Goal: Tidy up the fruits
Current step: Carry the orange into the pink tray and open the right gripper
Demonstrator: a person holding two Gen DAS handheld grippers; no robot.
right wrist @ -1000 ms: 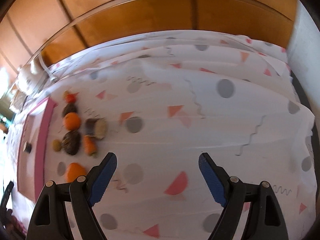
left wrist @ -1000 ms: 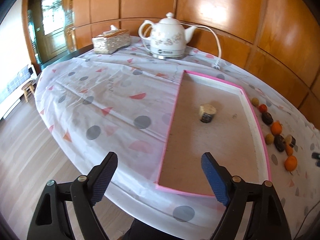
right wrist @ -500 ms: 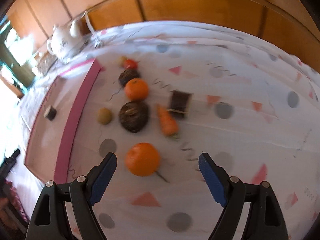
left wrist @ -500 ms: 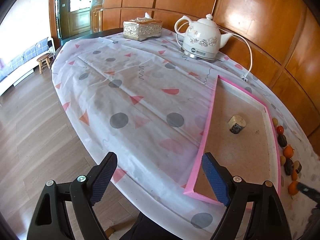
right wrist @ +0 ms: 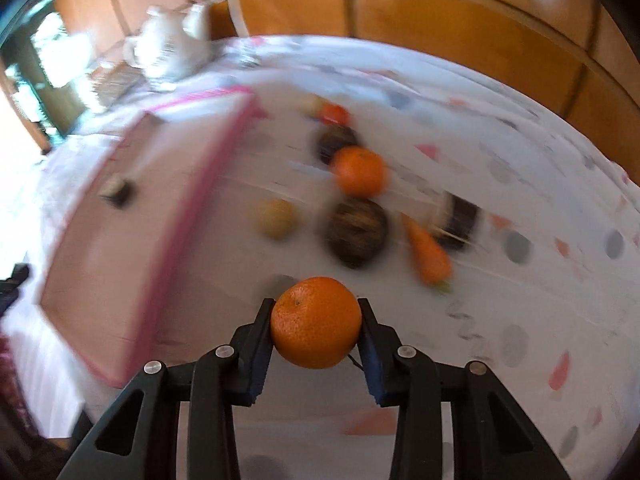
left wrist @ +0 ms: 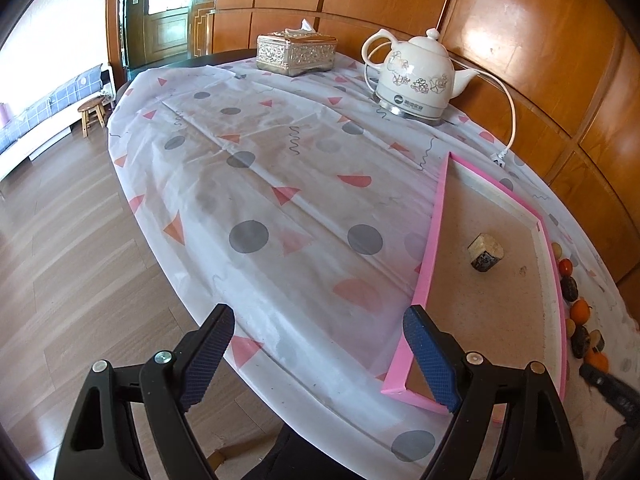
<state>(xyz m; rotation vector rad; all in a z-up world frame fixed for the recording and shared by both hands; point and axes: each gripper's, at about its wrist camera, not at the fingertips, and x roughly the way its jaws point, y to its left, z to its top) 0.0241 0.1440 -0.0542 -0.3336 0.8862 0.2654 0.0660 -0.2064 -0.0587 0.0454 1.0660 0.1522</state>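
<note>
Pickup step underway: orange [right wrist: 316, 322] is being clamped as right gripper [right wrist: 316, 320] jaws close, left gripper [left wrist: 318, 346] spread wide w/ nothing. Next, prob gets lifted & carried into pink tray [right wrist: 224, 136].

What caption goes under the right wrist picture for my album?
The right tool closing on an orange, beside the pink tray.

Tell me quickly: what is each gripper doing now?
Left gripper: open, holding nothing.
Right gripper: jaws closing on the orange, pads touching it.
</note>
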